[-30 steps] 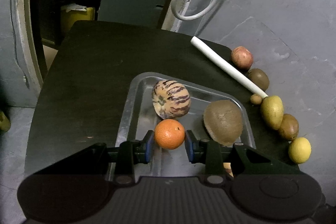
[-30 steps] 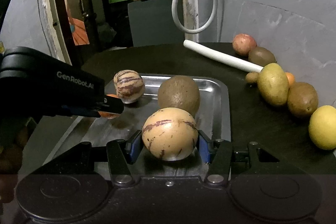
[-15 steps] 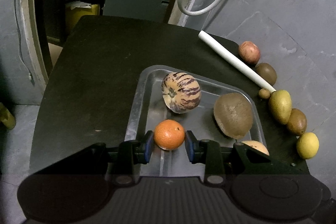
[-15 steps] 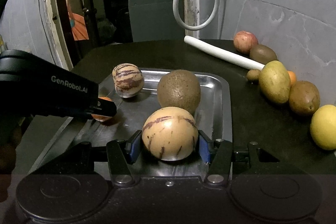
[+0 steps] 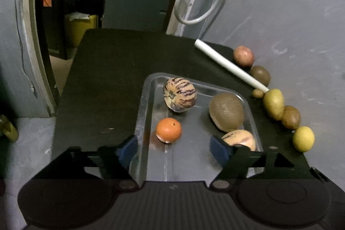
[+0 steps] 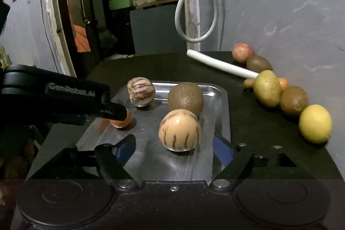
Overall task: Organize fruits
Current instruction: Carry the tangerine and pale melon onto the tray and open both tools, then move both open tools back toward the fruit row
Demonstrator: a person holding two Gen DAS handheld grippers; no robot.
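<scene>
my left gripper (image 5: 173, 149) has just been opening and now stands wide, its blue pads clear of the small orange (image 5: 168, 130), which sits free on the metal tray (image 5: 144, 100) by the tray's left edge, just ahead of the jaws and slightly left of their middle. my right gripper (image 6: 174, 153) has also just been opening and gapes wide, and the pale striped melon (image 6: 180, 130) rests on the tray near its right edge, just beyond the pads and touching neither.
</scene>
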